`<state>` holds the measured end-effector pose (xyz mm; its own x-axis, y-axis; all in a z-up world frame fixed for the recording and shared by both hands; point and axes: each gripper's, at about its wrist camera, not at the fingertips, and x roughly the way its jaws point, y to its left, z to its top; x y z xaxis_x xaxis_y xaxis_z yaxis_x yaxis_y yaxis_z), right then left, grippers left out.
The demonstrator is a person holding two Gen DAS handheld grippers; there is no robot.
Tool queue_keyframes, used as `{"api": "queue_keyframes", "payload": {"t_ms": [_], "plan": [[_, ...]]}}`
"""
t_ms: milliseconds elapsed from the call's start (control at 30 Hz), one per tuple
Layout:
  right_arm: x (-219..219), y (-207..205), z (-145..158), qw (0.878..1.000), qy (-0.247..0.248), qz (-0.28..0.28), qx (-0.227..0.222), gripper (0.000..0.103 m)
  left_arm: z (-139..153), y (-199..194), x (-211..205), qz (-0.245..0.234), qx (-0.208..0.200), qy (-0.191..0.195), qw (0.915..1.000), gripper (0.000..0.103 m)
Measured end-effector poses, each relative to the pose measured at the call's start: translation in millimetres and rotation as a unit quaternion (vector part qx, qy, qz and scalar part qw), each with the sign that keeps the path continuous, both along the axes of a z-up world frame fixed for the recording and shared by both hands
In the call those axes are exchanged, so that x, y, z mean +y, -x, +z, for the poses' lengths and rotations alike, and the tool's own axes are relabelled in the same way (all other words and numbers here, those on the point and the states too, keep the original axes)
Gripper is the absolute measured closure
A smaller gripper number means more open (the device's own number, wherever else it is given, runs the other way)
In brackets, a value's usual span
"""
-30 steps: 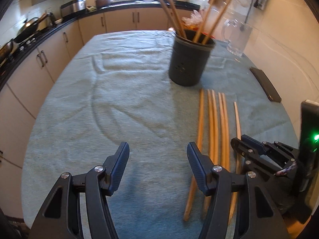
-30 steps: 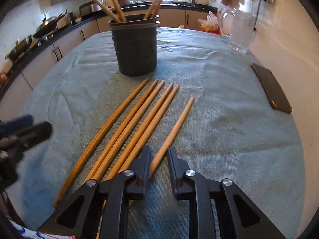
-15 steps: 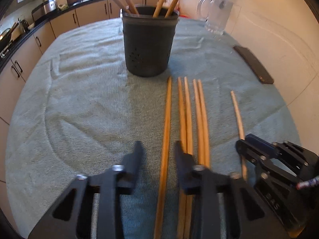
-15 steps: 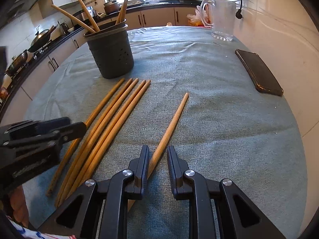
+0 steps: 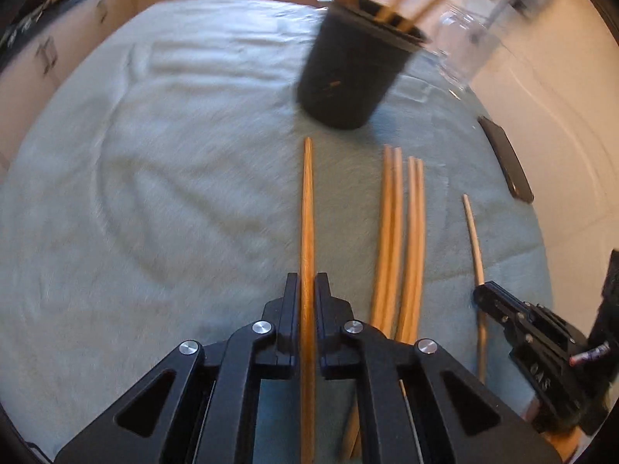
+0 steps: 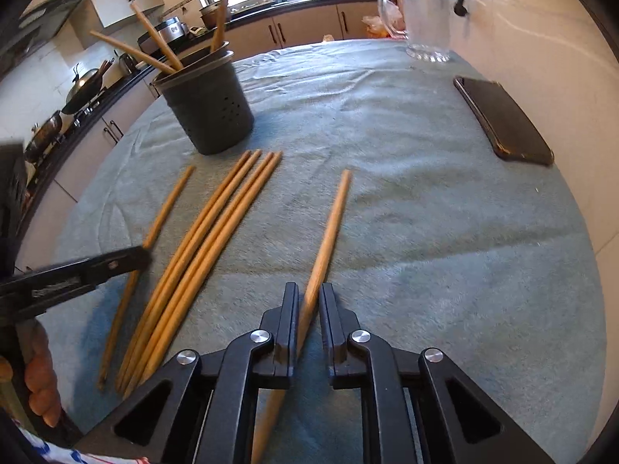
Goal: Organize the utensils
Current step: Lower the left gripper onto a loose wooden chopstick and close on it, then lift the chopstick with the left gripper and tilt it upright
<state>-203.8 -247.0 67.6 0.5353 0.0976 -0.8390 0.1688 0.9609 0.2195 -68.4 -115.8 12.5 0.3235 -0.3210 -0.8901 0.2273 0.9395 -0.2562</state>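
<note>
Kitchen bench (image 6: 425,232) draped in a pale green towel, cabinets behind. Left tongs (image 5: 307,290), whose jaws have just been closing, are clamped on the leftmost chopstick (image 5: 307,212), which runs straight out between them toward the dark utensil holder (image 5: 348,77). Four loose chopsticks (image 6: 216,224) lie side by side between the two tools. Right tongs (image 6: 308,301) are clamped on the rightmost chopstick (image 6: 332,216). A dark phone (image 6: 503,120) lies far right. No legible writing.
</note>
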Motion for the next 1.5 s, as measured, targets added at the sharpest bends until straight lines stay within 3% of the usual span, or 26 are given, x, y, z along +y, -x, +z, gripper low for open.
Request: {"api": "queue_keyframes", "payload": {"t_ms": [167,400,567,867,1100,1200,1233,1367,1500], "plan": [[-20,9,2,1.000,-0.014,0.005,0.016,0.092,0,10,18,-0.005,0.034,0.017,0.9993,0.096],[-35,0,6,0.998,-0.022,0.007,0.055,0.085,7,-3,21,0.001,0.048,0.005,0.9988,0.095],[-35,-11,6,0.996,-0.006,0.021,0.085,0.083,7,-12,8,-0.014,0.045,-0.017,0.9987,0.082],[-28,-38,5,0.986,0.055,0.065,0.142,0.083,3,-34,0,-0.036,0.069,-0.040,0.9962,0.082],[-24,-76,3,0.980,0.061,0.081,0.173,0.082,4,-44,-7,-0.052,0.066,-0.048,0.9953,0.082],[-22,-82,3,0.982,0.052,0.079,0.164,0.090,3,-45,-9,-0.061,0.056,-0.042,0.9956,0.084],[-20,-82,3,0.982,0.060,0.083,0.157,0.091,3,-45,-8,-0.062,0.052,-0.041,0.9959,0.097],[-18,-72,6,0.987,0.055,0.079,0.127,0.096,7,-43,0,-0.039,0.044,-0.022,0.9980,0.097],[-22,-59,24,0.995,0.043,0.058,0.074,0.096,37,-29,9,-0.031,-0.012,0.001,0.9994,0.097]]}}
